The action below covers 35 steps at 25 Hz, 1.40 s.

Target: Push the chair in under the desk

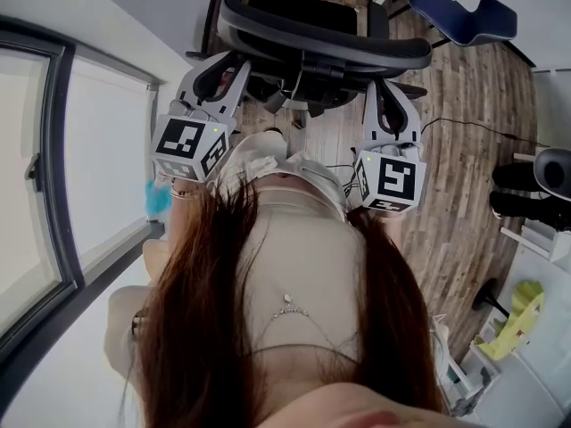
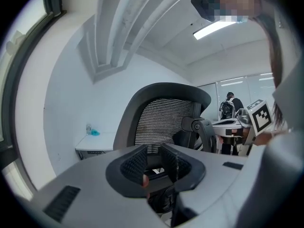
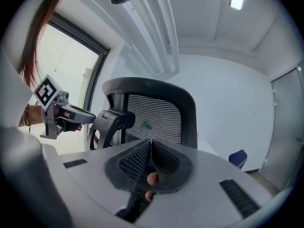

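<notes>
Left gripper (image 1: 225, 77) and right gripper (image 1: 389, 101) face the chair (image 1: 323, 41).

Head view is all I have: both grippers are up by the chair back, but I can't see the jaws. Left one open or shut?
Observer: Left gripper is open. In its own view the jaws stand apart with nothing between them, and the chair shows its mesh back ahead.
Operator: And the right?
Observer: Right gripper is shut. Its pads meet at the tips and hold nothing.
</notes>
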### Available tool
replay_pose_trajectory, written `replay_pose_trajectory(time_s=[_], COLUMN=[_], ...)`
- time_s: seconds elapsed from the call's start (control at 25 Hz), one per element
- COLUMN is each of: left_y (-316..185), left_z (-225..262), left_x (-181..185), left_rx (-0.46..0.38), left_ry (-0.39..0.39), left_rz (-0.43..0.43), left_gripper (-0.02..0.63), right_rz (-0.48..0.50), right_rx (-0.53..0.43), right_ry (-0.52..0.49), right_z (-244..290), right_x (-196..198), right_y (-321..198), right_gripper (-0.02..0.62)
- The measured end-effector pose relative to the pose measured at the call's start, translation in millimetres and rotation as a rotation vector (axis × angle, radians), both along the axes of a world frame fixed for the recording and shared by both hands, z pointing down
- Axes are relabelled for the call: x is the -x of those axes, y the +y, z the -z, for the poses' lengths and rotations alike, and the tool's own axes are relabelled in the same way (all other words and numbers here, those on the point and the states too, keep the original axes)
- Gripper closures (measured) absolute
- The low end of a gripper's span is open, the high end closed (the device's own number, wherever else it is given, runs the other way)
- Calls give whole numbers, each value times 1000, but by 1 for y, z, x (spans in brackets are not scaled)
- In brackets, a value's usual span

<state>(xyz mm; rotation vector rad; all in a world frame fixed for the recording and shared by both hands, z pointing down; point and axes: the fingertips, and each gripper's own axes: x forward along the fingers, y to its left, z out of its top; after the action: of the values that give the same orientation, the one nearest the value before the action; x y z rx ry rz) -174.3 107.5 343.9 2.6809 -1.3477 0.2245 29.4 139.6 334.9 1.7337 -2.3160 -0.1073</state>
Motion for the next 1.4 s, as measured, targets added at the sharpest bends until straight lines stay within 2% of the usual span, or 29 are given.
replay_pose_trajectory(time_s=[0.2,0.36,0.76,1.4], left_y=[2,3,6,7], left_z=[-6,-9,-22,-49], left_x=[-3,-3,-8,-14], left_rx=[9,13,33,46], left_ry=[-16,-10,-63,-218], left_rz=[-32,-43,-94,-162], left_gripper=[496,480,435,383], right_rz=[15,24,42,82], right_rx=[28,55,99,172], right_ry=[11,16,44,166], right_z=[-8,-15,-27,-49], right_x=[3,3,1,3], right_y=[0,1,2,1], right_gripper=[561,532,471,407])
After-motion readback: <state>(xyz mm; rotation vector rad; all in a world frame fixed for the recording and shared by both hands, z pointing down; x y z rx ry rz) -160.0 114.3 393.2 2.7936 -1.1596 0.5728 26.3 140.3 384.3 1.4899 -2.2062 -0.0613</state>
